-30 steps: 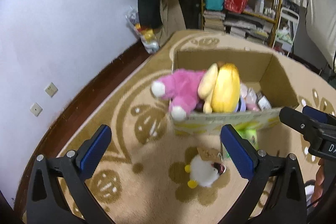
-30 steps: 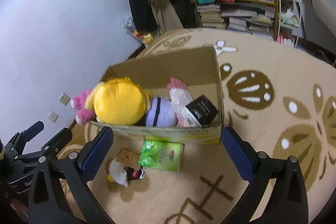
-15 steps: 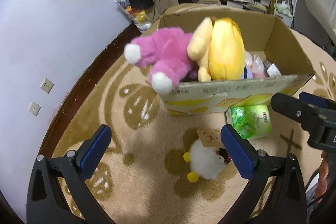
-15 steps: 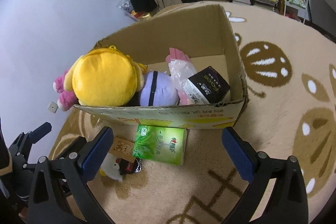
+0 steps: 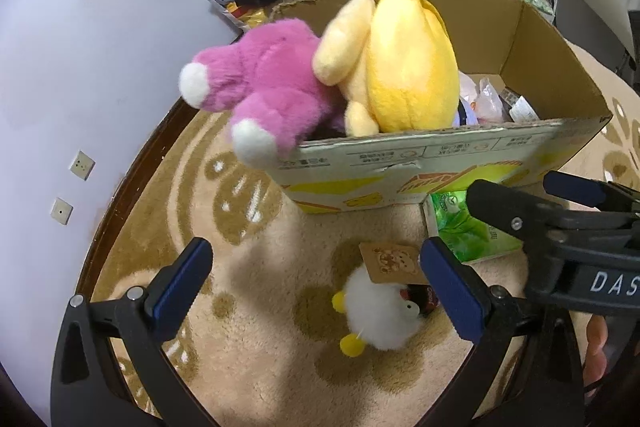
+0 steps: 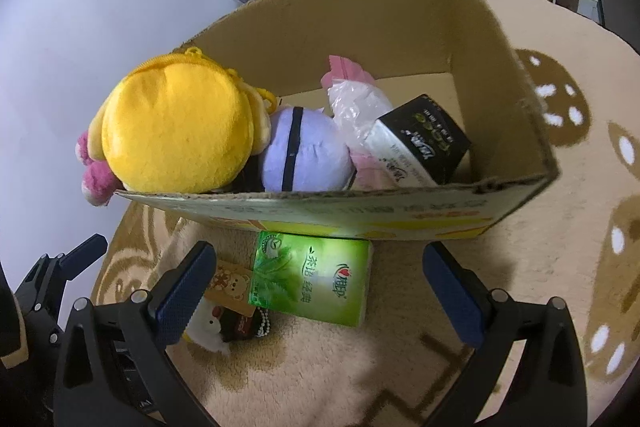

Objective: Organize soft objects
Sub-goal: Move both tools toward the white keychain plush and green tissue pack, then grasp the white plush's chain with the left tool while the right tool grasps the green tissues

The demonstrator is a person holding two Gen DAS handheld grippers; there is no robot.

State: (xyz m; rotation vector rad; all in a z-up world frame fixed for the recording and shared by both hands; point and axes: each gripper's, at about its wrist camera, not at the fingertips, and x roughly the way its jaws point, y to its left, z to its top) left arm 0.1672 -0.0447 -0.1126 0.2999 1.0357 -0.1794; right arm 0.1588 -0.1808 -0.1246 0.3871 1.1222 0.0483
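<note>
While most print on the cardboard box (image 5: 432, 163) is too small and blurred to read, the letters "DAS" show in white on the body of the right gripper (image 5: 576, 199) where it crosses the left wrist view. A green tissue pack (image 6: 310, 281) lies on the carpet (image 6: 400, 367) touching the box's near wall, printed with Chinese characters and a red heart logo. Inside the box, a black packet (image 6: 424, 143) carries small lettering I cannot read, beside a purple plush (image 6: 304, 155) and a yellow plush (image 6: 176, 143); a pink plush (image 5: 260, 87) hangs over the left rim. A small white plush (image 5: 380, 311) with a tan cartoon tag (image 5: 390, 261) lies on the carpet near the box. Both cameras have come closer to the box than a second ago. The left gripper (image 5: 316, 283) and the right one both stand wide apart, holding nothing.
</note>
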